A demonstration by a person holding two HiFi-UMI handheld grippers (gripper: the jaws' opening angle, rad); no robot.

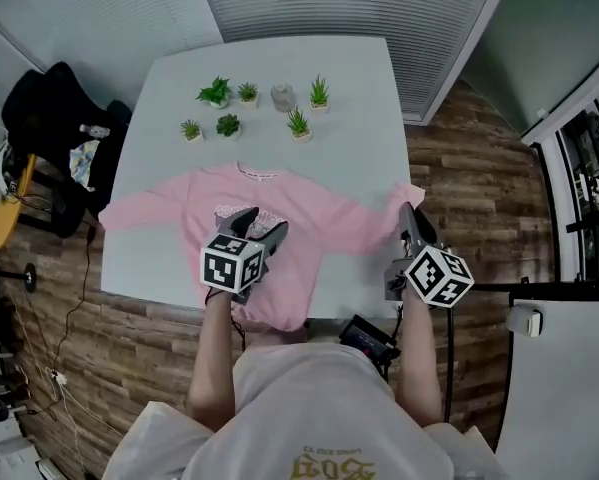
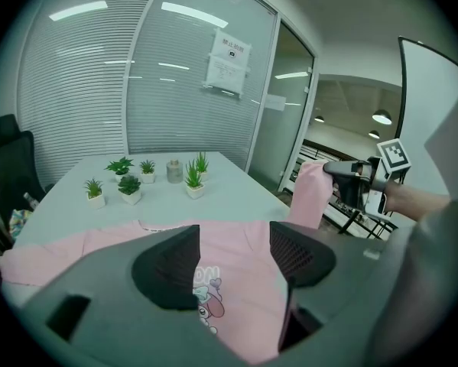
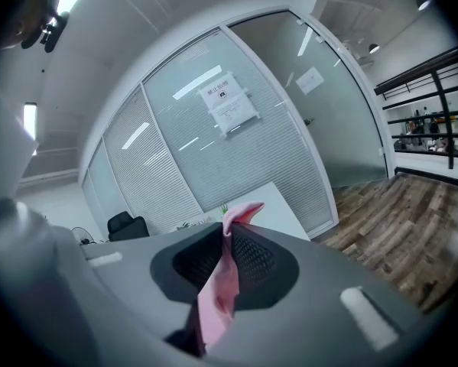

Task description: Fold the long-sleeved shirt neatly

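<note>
A pink long-sleeved shirt [image 1: 279,213] lies face up on the white table [image 1: 349,88], its hem hanging over the near edge. Its left sleeve [image 1: 139,211] is spread flat toward the table's left edge. My right gripper [image 1: 407,215] is shut on the right sleeve's cuff [image 3: 227,270] and holds it lifted near the table's right edge. From the left gripper view the raised sleeve [image 2: 309,193] hangs from that gripper. My left gripper [image 1: 257,223] hovers open over the shirt's chest print [image 2: 211,306], nothing between its fingers.
Several small potted plants [image 1: 227,125] and a small grey jar [image 1: 283,97] stand on the far half of the table. A black chair with a bag [image 1: 54,128] is at the left. Wooden floor [image 1: 449,148] lies to the right, glass walls behind.
</note>
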